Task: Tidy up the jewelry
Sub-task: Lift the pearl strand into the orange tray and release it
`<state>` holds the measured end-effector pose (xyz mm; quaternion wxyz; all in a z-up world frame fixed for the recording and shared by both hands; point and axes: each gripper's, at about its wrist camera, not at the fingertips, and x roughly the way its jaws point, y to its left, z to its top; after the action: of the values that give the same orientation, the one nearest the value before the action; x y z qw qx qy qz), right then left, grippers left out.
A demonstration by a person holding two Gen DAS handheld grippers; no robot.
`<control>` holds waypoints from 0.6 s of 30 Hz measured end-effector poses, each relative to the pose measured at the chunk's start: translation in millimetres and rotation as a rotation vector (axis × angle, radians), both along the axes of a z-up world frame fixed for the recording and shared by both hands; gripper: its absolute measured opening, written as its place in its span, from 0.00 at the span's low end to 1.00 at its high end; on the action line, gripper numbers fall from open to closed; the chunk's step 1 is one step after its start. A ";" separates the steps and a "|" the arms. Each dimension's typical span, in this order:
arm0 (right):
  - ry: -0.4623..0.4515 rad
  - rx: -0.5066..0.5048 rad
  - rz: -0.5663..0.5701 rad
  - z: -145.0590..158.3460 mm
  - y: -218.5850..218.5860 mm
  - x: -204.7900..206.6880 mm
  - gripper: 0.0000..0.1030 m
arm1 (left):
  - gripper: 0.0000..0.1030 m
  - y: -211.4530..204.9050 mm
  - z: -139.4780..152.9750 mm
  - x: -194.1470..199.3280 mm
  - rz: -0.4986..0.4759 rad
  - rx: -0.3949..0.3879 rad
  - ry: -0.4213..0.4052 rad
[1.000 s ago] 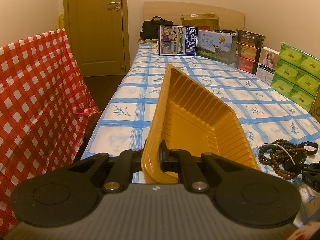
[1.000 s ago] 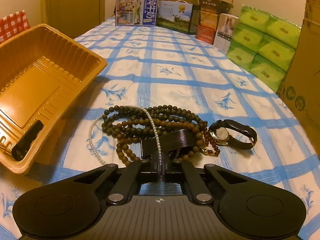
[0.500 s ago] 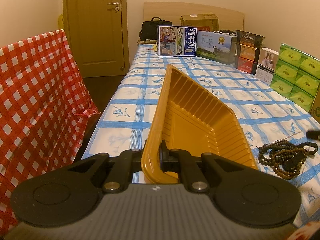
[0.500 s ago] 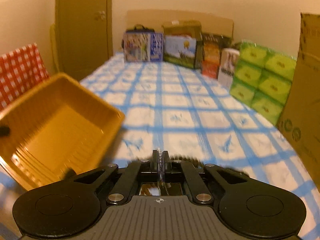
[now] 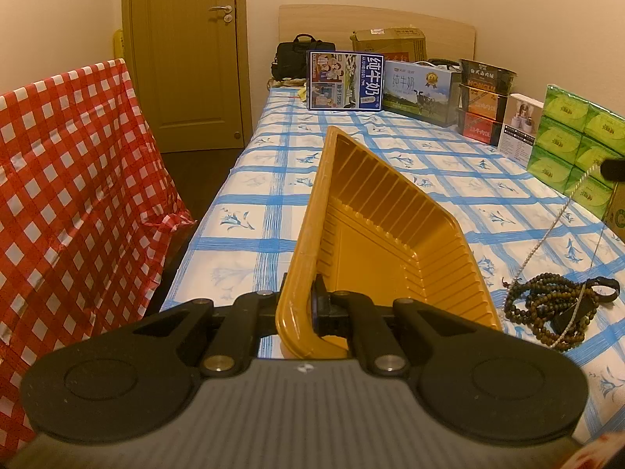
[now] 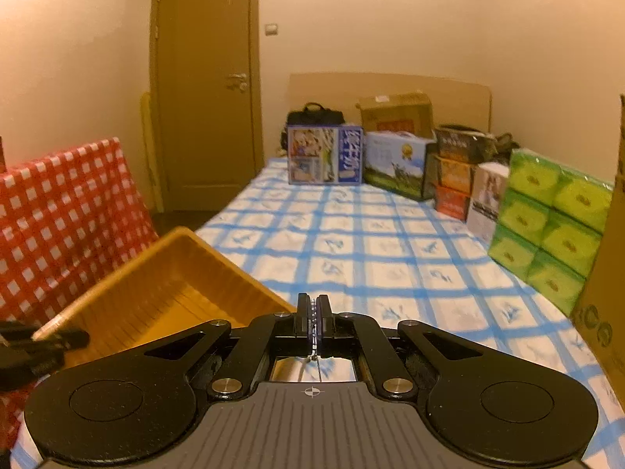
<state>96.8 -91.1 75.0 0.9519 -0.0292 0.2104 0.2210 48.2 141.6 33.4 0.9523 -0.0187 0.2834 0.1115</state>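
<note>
My left gripper point(image 5: 312, 305) is shut on the near wall of the yellow plastic tray point(image 5: 375, 242), which it holds tilted over the blue-checked cloth. My right gripper point(image 6: 312, 312) is shut on a thin pearl necklace point(image 6: 312, 330), a few beads showing between the pads. In the left wrist view the necklace point(image 5: 547, 230) hangs taut from the right gripper's tip point(image 5: 613, 168) down to a pile of dark bead strands point(image 5: 547, 305) beside the tray. A black watch strap point(image 5: 603, 285) lies at the pile's far edge. In the right wrist view the tray point(image 6: 164, 297) is lower left, and the pile is hidden.
Milk cartons and snack boxes point(image 5: 422, 90) line the far end of the cloth. Green tissue packs point(image 6: 554, 219) and a cardboard box point(image 6: 609, 258) stand along the right side. A red checked cover point(image 5: 70, 179) drapes to the left, in front of a closed door point(image 5: 187, 58).
My right gripper has risen and tipped up, drawing the pearl necklace out of the bead pile into a hanging strand. The left gripper and tray have not moved.
</note>
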 end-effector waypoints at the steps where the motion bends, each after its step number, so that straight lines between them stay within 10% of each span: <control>1: -0.006 0.005 0.009 3.6 1.8 0.0 0.02 | 0.06 0.0 0.2 0.3 0.000 0.000 0.000; 18: -0.043 0.107 0.198 46.7 53.3 2.4 0.02 | 0.06 -1.1 0.5 0.9 0.000 -0.001 0.000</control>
<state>99.2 -37.8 121.7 0.9299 -0.0035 0.1740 0.3240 49.1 140.5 33.9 0.9523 -0.0190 0.2834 0.1116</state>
